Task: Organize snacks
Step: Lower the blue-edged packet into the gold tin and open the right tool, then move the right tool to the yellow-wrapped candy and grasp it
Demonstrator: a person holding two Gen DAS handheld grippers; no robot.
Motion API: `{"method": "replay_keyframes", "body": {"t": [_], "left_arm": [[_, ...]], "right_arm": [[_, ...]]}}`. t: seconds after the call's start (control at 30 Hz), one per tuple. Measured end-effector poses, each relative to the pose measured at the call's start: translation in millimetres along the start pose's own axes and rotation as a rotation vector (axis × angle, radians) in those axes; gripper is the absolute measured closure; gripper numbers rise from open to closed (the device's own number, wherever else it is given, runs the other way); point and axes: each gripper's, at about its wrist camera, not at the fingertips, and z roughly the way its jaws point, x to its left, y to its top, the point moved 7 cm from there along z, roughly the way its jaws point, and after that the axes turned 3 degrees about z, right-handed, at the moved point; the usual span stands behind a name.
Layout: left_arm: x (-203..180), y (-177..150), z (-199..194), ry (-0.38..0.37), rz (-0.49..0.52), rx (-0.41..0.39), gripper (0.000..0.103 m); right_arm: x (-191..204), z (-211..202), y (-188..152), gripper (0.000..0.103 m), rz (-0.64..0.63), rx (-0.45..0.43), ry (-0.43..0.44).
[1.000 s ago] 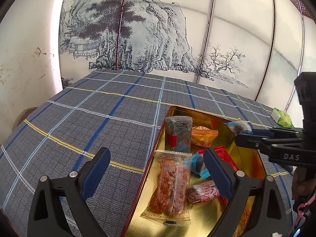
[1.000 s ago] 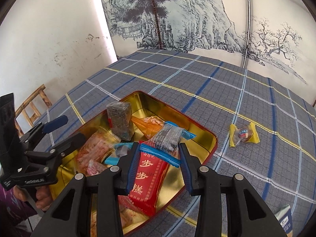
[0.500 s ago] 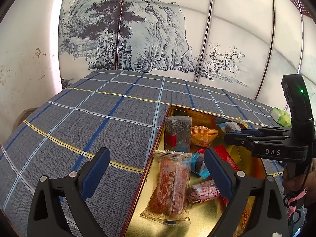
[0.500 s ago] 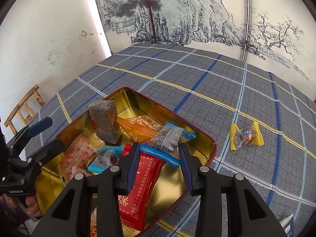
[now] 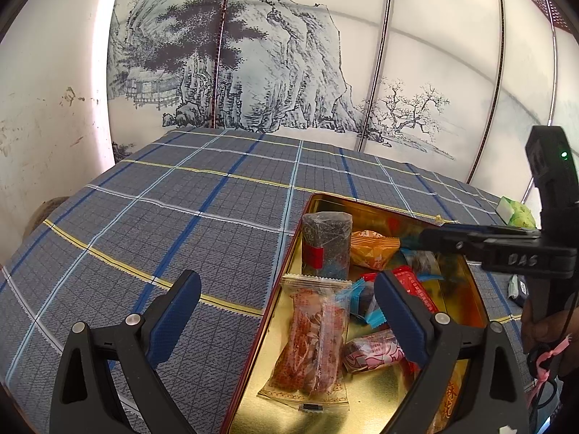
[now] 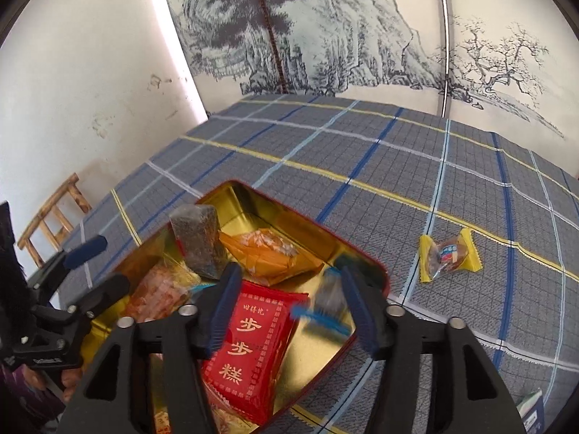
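Right gripper (image 6: 289, 303) hangs over the gold tin (image 6: 253, 200), its jaws opening. Between them, blurred and close to the right finger, is a small dark snack in a blue-edged wrapper (image 6: 327, 305); no pad presses it. Below lies a red packet (image 6: 253, 347). Left gripper (image 5: 286, 307) is spread wide across the tin's left rim, gripping nothing. A yellow-wrapped candy (image 6: 448, 255) lies on the checked cloth (image 6: 362, 152), well apart.

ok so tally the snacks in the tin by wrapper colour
red packet: 1
orange packet: 1
dark grey block: 1
clear packet of reddish strips: 1
pink and white sweet: 1
blue-ended clear wrappers: 2
total: 7 clearly seen; the near end of the tin is partly hidden, so there may be more
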Motion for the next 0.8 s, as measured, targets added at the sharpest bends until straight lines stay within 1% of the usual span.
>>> {"method": "replay_keyframes", "body": {"t": [0.03, 0.07, 0.1, 0.13, 0.2, 0.3, 0.4, 0.47, 0.6, 0.8], "left_arm": [[0, 0, 0, 0.000, -0.001, 0.000, 0.008], [0, 0, 0, -0.001, -0.001, 0.000, 0.008], [0, 0, 0, -0.001, -0.001, 0.001, 0.008], [0, 0, 0, -0.001, -0.001, 0.001, 0.008], [1, 0, 0, -0.001, 0.000, -0.001, 0.008], [0, 1, -1, 0.000, 0.001, -0.003, 0.007], [-1, 1, 0, 0.001, 0.001, -0.002, 0.006], [-1, 2, -1, -0.001, -0.002, -0.001, 0.006], [-1, 1, -1, 0.000, 0.000, -0.002, 0.006], [-1, 1, -1, 0.001, 0.000, -0.001, 0.006]], "right_arm": [[-3, -6, 2, 0.039, 0.003, -0.019, 0.000], [-7, -12, 3, 0.038, -0.002, -0.033, -0.020], [-15, -17, 4, 0.035, -0.008, -0.033, -0.059], [-26, -19, 4, 0.034, -0.002, -0.024, -0.100], [-51, -23, 6, 0.034, 0.048, -0.009, -0.142], [-97, -27, 9, 0.034, 0.201, 0.023, -0.142], [-125, -19, 13, 0.033, 0.263, 0.061, -0.154], [-134, -8, 16, 0.032, 0.273, 0.079, -0.164], [-139, 12, 24, 0.029, 0.250, 0.114, -0.180], [-140, 36, 29, 0.025, 0.234, 0.132, -0.187]]}}
